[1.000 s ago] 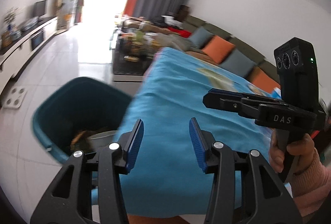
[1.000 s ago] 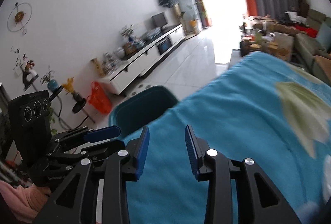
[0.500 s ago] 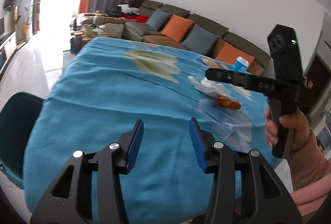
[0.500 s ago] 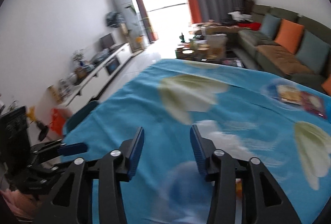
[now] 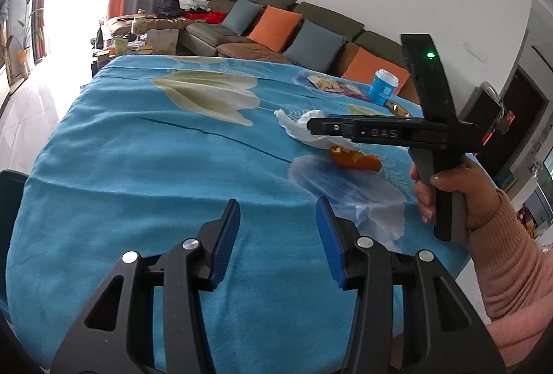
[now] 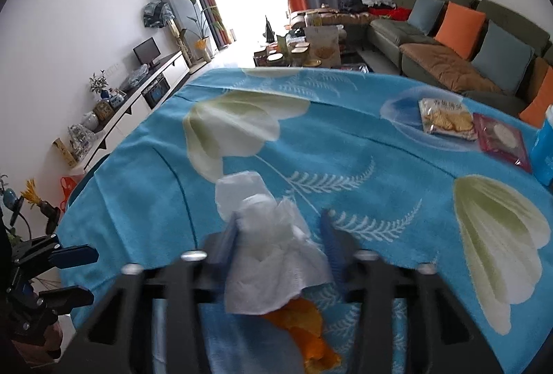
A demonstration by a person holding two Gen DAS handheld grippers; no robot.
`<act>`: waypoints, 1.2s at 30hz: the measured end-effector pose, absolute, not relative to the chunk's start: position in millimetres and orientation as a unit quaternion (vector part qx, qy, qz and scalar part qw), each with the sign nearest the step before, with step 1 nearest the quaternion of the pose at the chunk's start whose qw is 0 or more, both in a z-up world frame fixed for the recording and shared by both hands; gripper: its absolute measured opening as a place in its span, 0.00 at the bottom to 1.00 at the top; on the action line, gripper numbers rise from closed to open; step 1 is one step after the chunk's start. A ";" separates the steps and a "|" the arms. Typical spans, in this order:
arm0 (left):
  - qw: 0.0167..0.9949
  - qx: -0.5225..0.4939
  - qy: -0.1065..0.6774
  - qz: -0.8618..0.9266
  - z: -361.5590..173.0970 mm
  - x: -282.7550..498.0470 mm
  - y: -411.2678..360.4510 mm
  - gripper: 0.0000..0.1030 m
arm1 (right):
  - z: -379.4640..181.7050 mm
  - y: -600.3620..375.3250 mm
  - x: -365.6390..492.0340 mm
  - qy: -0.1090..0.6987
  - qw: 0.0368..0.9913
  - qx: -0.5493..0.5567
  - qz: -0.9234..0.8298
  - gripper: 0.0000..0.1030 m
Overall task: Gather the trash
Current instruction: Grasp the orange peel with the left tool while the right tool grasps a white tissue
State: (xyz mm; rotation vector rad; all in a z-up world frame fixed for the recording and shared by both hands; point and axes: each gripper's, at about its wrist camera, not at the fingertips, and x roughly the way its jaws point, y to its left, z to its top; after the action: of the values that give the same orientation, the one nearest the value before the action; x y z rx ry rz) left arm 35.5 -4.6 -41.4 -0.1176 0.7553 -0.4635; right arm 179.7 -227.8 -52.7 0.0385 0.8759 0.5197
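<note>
Right gripper straddling the crumpled tissue on the blue tablecloth.

The right gripper [image 6: 280, 242] is sitting with its fingers spread wide on either side of the white tissue [image 6: 273, 256], not clamping it; the orange peel [image 6: 307, 336] is lying just beside the tissue, on its near side. The left gripper [image 5: 276, 236] is hovering with fingers wide and holding nothing, well apart from the tissue, above the tablecloth [image 5: 138, 166]. A blue cup [image 5: 382, 87] is standing beyond the tissue.

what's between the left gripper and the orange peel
Only bare blue tablecloth between the left gripper and the orange peel, seen in the left wrist view.
</note>
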 end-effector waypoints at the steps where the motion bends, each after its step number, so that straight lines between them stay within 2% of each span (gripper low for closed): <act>1: 0.901 -0.054 0.366 -0.227 -41.6 36.4 -7.7 0.43 | -54.0 -230.7 180.8 0.422 0.870 0.028 0.253 0.14; 4: 0.897 -0.048 0.369 -0.237 -42.7 40.6 -17.7 0.43 | -52.9 -238.3 180.1 0.416 0.872 0.043 0.255 0.10; 13: 0.878 -0.045 0.390 -0.274 -49.0 69.0 -56.8 0.43 | -39.5 -269.3 172.5 0.386 0.882 0.093 0.253 0.10; 18: 0.866 -0.048 0.409 -0.283 -53.7 91.3 -79.0 0.36 | -35.3 -282.9 170.1 0.376 0.885 0.112 0.250 0.10; 20: 0.863 -0.045 0.420 -0.278 -56.5 99.0 -86.2 0.30 | -35.2 -288.7 170.5 0.373 0.885 0.123 0.251 0.10; 30: 0.849 -0.050 0.448 -0.275 -68.4 129.4 -108.8 0.29 | -41.1 -300.3 170.8 0.370 0.882 0.142 0.257 0.10; 32: 0.848 -0.049 0.449 -0.276 -68.2 132.2 -110.3 0.21 | -42.3 -301.2 170.1 0.370 0.881 0.145 0.257 0.10; 36: 0.848 -0.052 0.446 -0.282 -68.4 129.4 -109.5 0.14 | -42.1 -303.9 168.5 0.371 0.880 0.148 0.257 0.10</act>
State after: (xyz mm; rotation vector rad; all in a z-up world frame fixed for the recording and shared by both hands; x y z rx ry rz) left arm 129.4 -109.5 -68.4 -0.1106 0.9410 -0.5938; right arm 168.5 -303.9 -42.1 0.3083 0.7726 0.5360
